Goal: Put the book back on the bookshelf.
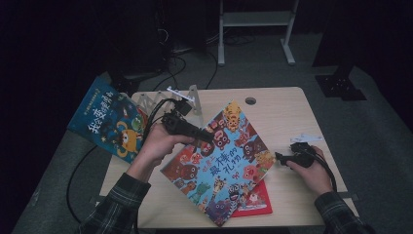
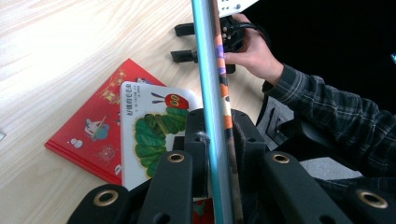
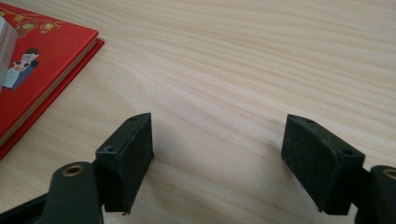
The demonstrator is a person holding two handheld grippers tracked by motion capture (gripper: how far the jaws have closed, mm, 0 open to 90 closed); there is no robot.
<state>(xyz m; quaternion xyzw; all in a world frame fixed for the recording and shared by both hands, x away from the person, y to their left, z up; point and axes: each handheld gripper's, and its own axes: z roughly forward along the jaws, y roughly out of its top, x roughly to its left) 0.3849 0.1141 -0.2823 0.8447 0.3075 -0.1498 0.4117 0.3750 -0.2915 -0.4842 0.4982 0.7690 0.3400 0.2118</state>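
While the left gripper (image 1: 207,138) clamps the top edge of a large picture book with a blue cover full of cartoon animals (image 1: 219,163), that book tilts at table centre. Beneath it: red hardcover book (image 2: 88,133), white caterpillar board book (image 2: 149,130). At three o'clock, right gripper (image 1: 280,157), jaws apart, nothing between. At ten o'clock, blue monster book (image 1: 109,119) overhanging the pale wooden table (image 1: 277,112).
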